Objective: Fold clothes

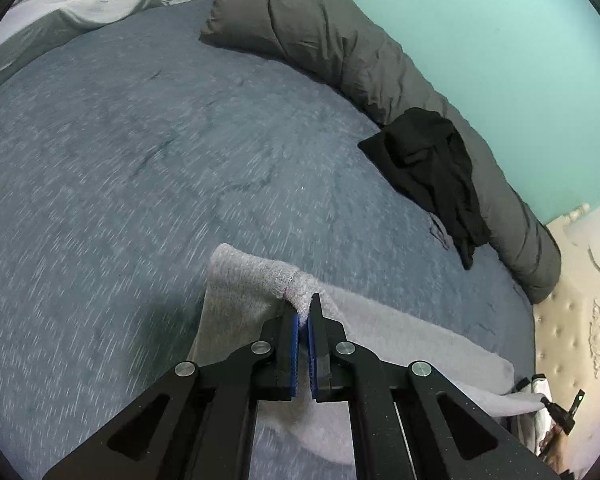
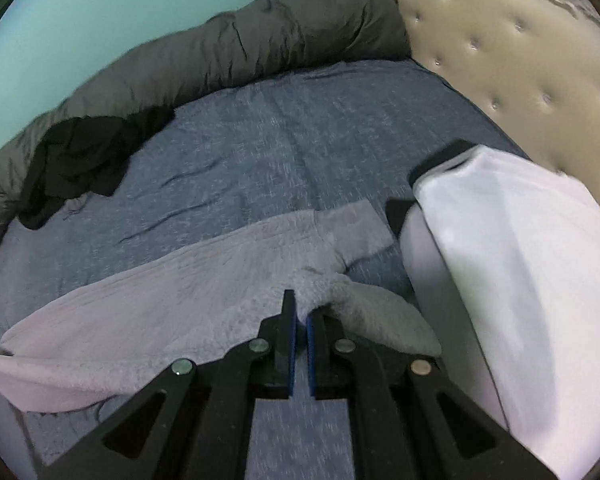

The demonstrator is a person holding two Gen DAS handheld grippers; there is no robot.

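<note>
The left gripper [image 1: 303, 312] is clenched on the ribbed hem of a fuzzy pale-grey knit sweater [image 1: 400, 332] — the cloth sags between it and the right gripper [image 2: 300, 312], pinching the other edge. Keep both level and taut, laying it flat on the blue-grey bedsheet [image 1: 140, 160].

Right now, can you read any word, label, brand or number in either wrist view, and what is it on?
None. The fuzzy grey knit garment, crumpled black garment, blue-grey bedsheet and white folded fabric show no legible print or tag.
</note>
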